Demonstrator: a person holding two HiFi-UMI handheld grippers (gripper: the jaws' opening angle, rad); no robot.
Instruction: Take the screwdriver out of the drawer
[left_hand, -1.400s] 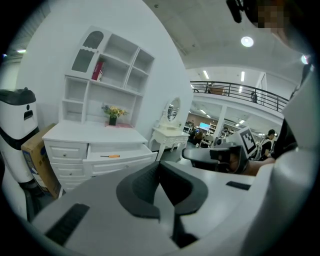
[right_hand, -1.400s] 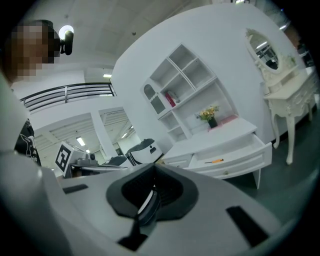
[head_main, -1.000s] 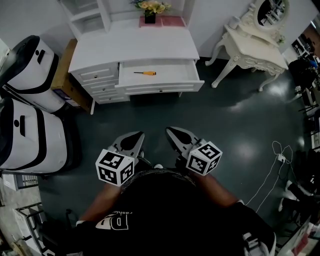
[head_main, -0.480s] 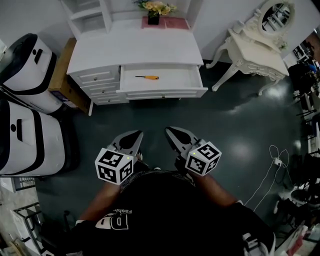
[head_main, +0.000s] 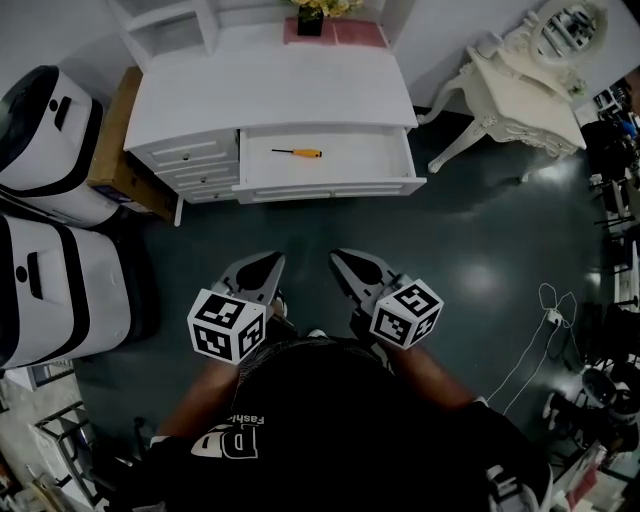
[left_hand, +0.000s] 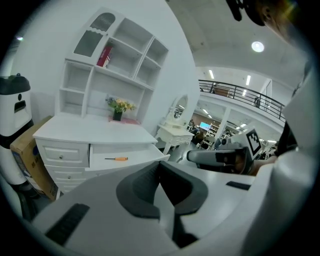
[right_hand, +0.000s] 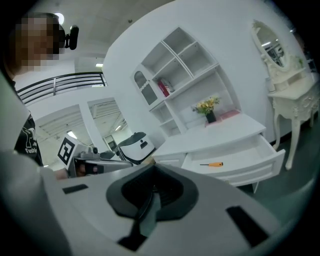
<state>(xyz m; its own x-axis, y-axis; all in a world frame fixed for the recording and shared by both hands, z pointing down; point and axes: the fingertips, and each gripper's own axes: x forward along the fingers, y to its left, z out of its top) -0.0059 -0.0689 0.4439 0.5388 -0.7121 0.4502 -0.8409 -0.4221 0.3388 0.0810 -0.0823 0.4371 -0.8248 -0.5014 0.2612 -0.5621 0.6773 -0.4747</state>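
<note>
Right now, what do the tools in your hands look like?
The left tongs and right tongs are pale grey and tapered, with dark pads inside. Each carries a cube with black-and-white square markers. The person wears a black shirt with white lettering.

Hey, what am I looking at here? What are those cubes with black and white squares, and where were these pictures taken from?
No robot: a person holds a two-jaw hand tool in each hand, the left gripper and right gripper. Each carries a marker cube, part of the tool. The top-down picture comes from a camera on the person's head; the other two from cameras riding on each gripper, looking along its jaws. Both pairs of jaws are together, holding nothing. Ahead stands a white desk with one drawer open; an orange-handled screwdriver lies in it, well away from both grippers.
</note>
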